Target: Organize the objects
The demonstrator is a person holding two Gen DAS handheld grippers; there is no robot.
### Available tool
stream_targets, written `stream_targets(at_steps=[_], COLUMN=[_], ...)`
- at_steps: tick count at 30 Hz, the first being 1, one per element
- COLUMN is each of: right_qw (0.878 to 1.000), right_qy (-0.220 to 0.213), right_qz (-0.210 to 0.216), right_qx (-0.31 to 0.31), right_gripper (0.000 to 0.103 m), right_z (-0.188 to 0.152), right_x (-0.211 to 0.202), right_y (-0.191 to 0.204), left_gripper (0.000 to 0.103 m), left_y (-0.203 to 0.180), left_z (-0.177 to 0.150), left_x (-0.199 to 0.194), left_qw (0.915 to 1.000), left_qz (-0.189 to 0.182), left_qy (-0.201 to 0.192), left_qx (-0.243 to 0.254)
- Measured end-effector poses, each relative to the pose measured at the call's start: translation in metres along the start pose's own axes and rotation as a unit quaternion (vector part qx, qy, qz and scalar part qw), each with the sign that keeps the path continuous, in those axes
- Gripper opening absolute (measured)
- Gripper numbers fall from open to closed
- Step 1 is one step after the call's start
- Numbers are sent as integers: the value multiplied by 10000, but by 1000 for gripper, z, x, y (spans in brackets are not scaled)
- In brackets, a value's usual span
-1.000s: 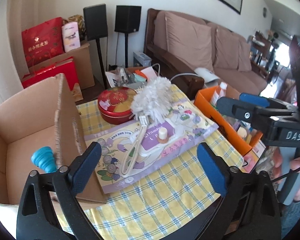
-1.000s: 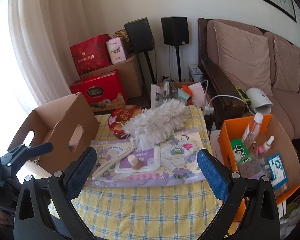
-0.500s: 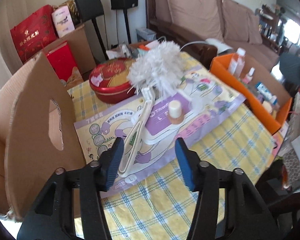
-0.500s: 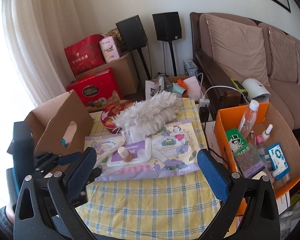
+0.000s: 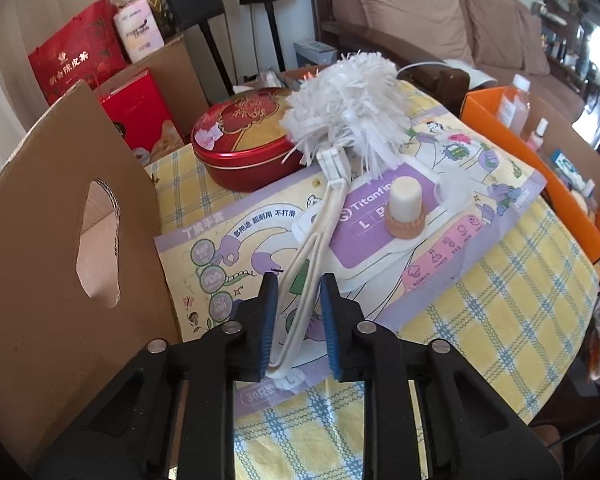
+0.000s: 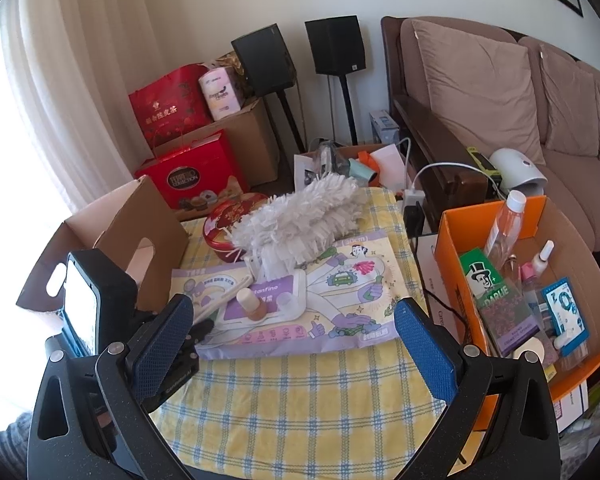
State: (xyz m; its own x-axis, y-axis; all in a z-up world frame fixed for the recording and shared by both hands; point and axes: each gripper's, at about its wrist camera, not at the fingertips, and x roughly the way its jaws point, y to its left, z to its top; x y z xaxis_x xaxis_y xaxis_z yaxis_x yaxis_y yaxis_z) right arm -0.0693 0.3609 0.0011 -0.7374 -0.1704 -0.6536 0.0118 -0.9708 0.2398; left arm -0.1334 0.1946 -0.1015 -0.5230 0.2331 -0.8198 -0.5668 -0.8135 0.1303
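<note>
Left gripper (image 5: 296, 320): jaws closing, narrow gap, white looped handle of the duster (image 5: 342, 108) sits between the blue pads. Pads look right at the handle wires; firm squeeze cannot be told. The handle runs from the pads away to the fluffy white head, which lies far on the table, partly over the red round tin (image 5: 240, 144) and the far edge of the purple glove pack (image 5: 440, 264).

Right gripper (image 6: 294, 344): jaws spread wide, nothing between the pads, hovering over the near yellow plaid tablecloth (image 6: 300, 392). In this view the left gripper's black body is at near left, its tip at the near-left corner of the glove pack.

Glove pack lies flat mid-table on the cloth, lid facing up. A small bottle with white cap and tan base (image 5: 406, 212) stands upright on the pack's purple lid, just right of the duster handle. A clear small cap (image 6: 286, 300) sits beside it on the same lid.

Brown cardboard box (image 5: 60, 240) stands at the left table edge, cut-out handle hole in its side, touching the pack's left corner. Orange box (image 6: 540, 240) sits right of the table, holding a clear bottle, a green toothpaste carton, small bottles and a blue packet. Far: red gift bags, two black speakers, brown sofa.
</note>
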Motion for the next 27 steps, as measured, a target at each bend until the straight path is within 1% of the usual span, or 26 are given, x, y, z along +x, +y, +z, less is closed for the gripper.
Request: stream_targets(at_steps=[1, 6, 12, 15, 19, 20, 23, 25, 26, 27], right_qw=[10000, 10000, 9996, 9985, 9969, 9962, 9934, 9909, 9896, 9883], right_qy=[6, 38, 89, 174, 277, 315, 506, 697, 797, 885], right_qz=[10, 63, 213, 421, 625, 691, 873, 969, 1004, 1044], right_qx=[12, 68, 182, 313, 389, 423, 546, 621, 651, 677], right_gripper=[102, 102, 102, 102, 99, 98, 91, 85, 78, 75], right_z=[0, 0, 4, 10, 19, 21, 23, 20, 18, 17], right_x=[1, 4, 12, 20, 35, 39, 54, 67, 74, 79], right_y=[0, 0, -2, -3, 2, 3, 7, 11, 12, 14], left_gripper=[11, 11, 9, 8, 7, 7, 7, 7, 7, 7], left_y=[1, -1, -3, -3, 1, 3, 5, 7, 9, 10], left_z=[0, 1, 7, 13, 20, 22, 25, 26, 26, 26], left_x=[0, -5, -28, -38, -48, -50, -55, -56, -57, -58], left_qw=[10000, 9999, 9986, 9974, 9936, 9923, 9905, 9891, 9882, 9876], left_qz=[-59, -110, -370, -560, -959, -1055, -1154, -1225, -1271, -1300], left_qy=[-17, -104, -326, -370, -326, -314, -333, -328, -324, -321], left_qx=[-21, -42, -174, -266, -497, -564, -669, -741, -786, -816])
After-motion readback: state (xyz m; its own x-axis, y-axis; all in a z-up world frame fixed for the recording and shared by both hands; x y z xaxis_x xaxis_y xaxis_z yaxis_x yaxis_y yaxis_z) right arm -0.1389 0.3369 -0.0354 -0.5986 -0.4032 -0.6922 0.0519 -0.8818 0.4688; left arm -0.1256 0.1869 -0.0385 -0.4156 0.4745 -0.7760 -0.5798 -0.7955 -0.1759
